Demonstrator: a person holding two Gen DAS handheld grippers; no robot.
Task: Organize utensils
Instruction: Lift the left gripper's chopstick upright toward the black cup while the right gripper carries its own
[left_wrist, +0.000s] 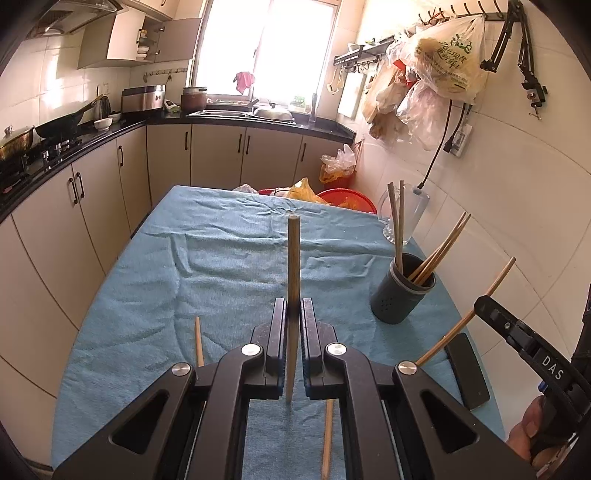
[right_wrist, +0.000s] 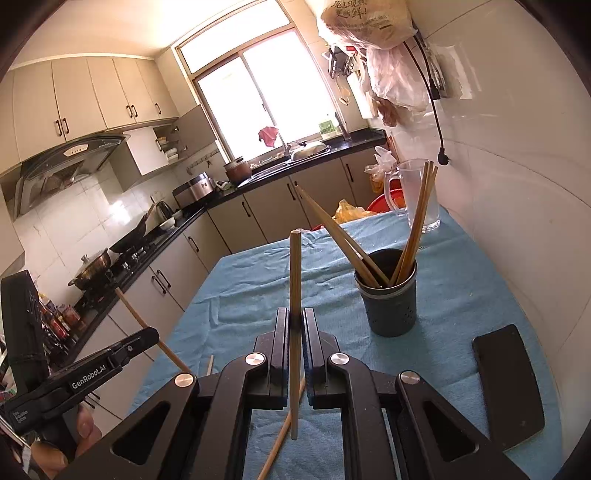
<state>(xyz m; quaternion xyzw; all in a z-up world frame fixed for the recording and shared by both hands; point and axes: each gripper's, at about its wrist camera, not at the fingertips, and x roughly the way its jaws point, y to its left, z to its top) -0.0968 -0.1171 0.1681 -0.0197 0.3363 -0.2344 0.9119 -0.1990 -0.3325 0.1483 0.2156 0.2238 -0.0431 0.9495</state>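
Gripping one chopstick (left_wrist: 293, 266) in our left hand-held gripper (left_wrist: 293, 317), we clamp another chopstick (right_wrist: 294, 280) in the right hand-held gripper (right_wrist: 295, 326).

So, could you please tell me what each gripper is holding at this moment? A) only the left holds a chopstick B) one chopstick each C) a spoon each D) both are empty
B: the left gripper is shut on a chopstick, and the right gripper is shut on a second chopstick, near the dark holder.
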